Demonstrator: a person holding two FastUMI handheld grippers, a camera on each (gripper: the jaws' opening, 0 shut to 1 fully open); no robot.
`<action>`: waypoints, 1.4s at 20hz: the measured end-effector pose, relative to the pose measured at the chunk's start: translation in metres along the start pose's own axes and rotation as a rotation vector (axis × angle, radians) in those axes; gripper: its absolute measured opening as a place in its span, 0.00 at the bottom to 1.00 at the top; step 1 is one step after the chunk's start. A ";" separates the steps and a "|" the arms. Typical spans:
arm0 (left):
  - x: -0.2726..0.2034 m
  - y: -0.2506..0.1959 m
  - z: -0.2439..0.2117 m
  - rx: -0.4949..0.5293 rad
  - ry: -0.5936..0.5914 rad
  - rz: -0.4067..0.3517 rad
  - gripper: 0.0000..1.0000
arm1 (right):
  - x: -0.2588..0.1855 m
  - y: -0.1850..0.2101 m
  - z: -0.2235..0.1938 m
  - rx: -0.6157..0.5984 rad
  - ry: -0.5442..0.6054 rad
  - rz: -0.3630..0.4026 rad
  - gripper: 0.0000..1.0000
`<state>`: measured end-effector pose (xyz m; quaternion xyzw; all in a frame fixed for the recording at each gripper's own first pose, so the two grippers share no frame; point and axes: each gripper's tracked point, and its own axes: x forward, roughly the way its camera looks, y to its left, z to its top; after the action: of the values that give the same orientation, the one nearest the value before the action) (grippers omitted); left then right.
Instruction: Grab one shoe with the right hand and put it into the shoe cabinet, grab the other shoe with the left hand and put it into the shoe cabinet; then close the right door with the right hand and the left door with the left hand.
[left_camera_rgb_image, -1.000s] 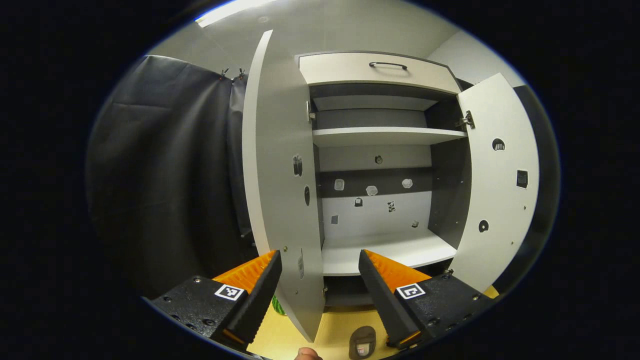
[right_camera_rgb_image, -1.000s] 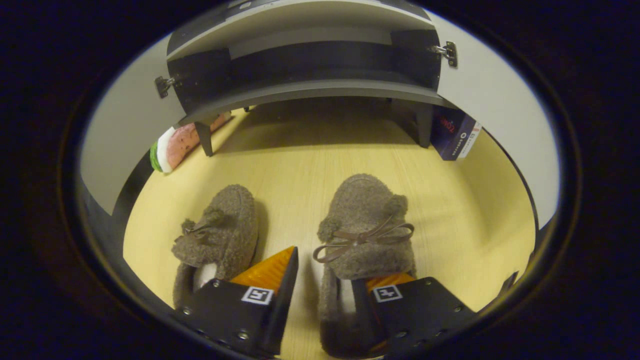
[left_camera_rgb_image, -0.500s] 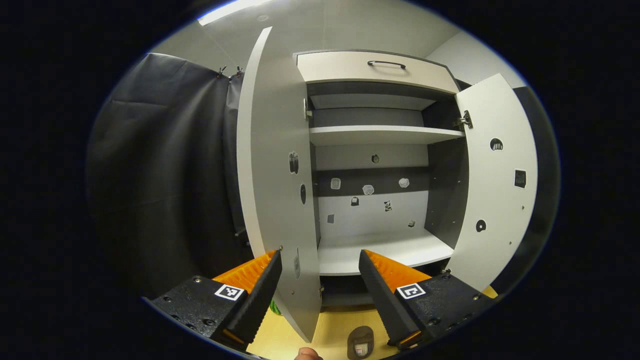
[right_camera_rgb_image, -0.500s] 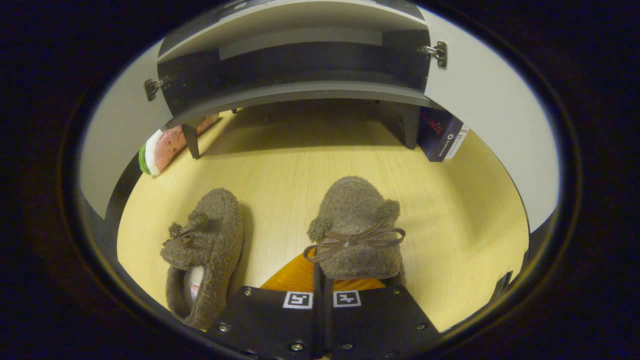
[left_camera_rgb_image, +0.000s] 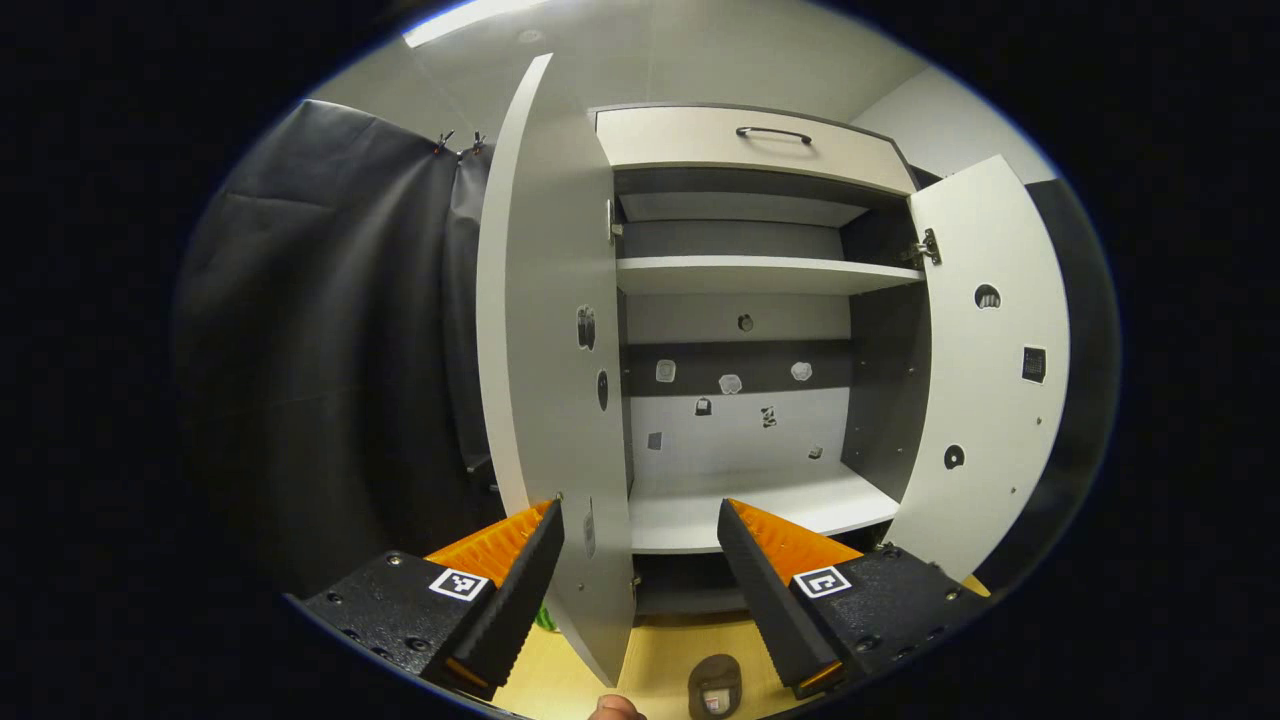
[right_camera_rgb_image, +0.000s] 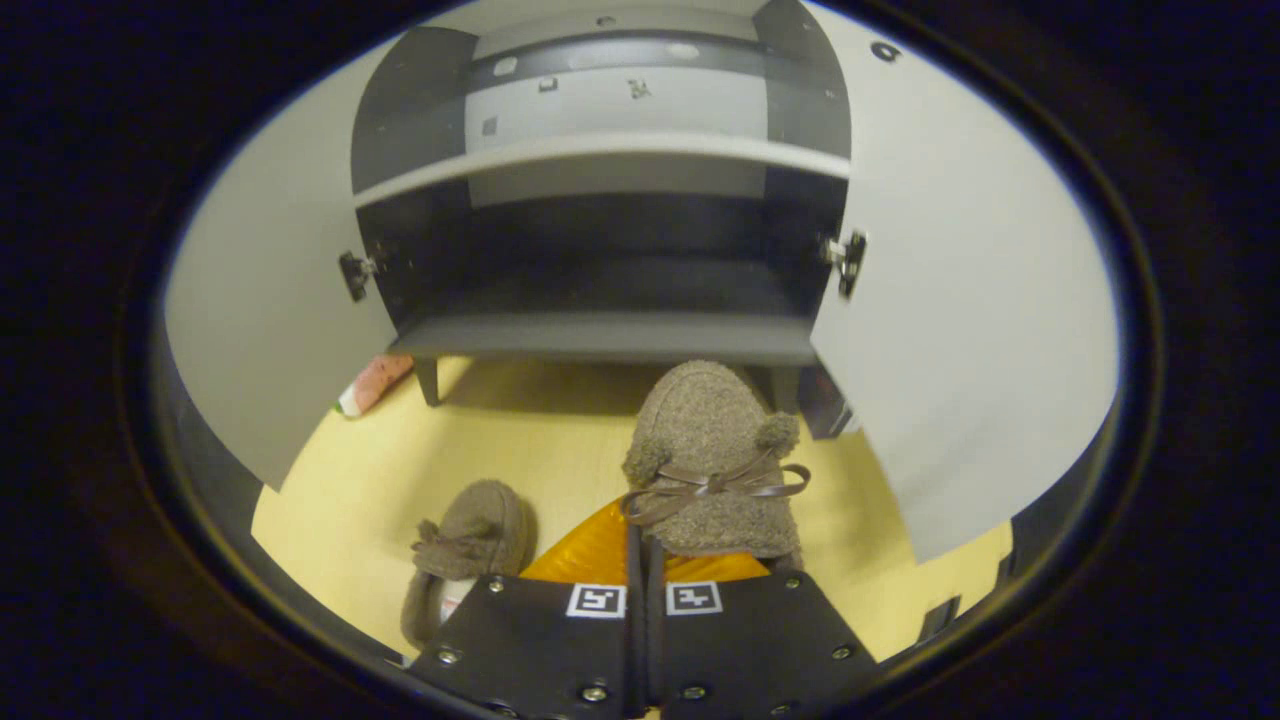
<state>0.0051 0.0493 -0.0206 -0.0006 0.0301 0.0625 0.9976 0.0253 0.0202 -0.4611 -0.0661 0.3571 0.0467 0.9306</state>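
Hanging clear of the yellow floor (right_camera_rgb_image: 540, 440) in front of the shoe cabinet's lower opening (right_camera_rgb_image: 610, 290), a brown fuzzy shoe (right_camera_rgb_image: 712, 460) with a bow is pinched at its heel edge by the right tongs (right_camera_rgb_image: 640, 560), whose fingers are pressed together on it. The other shoe (right_camera_rgb_image: 470, 545) is left lying on the floor just to the left, and both cabinet doors are seen standing open. In the left gripper view the left tongs (left_camera_rgb_image: 640, 520) are held spread and empty before the shoe cabinet (left_camera_rgb_image: 745, 290), level with its white shelf (left_camera_rgb_image: 700, 515), beside the edge of the left door (left_camera_rgb_image: 545, 330).

Left gripper view faces open shoe cabinet (left_camera_rgb_image: 750, 330) head-on; right gripper view low, near floor (right_camera_rgb_image: 560, 450) (both share cabinet).
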 end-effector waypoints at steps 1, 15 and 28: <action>0.000 0.000 0.000 -0.003 -0.002 -0.002 0.95 | -0.007 0.001 0.024 -0.003 -0.041 0.002 0.01; -0.002 0.001 0.001 -0.023 -0.015 -0.016 0.95 | 0.002 -0.003 0.322 -0.027 -0.369 0.000 0.01; 0.001 0.003 -0.001 -0.011 -0.006 0.032 0.95 | 0.116 -0.007 0.338 -0.013 -0.246 -0.017 0.00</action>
<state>0.0052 0.0527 -0.0213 -0.0052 0.0266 0.0784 0.9966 0.3347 0.0704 -0.2889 -0.0691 0.2396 0.0490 0.9672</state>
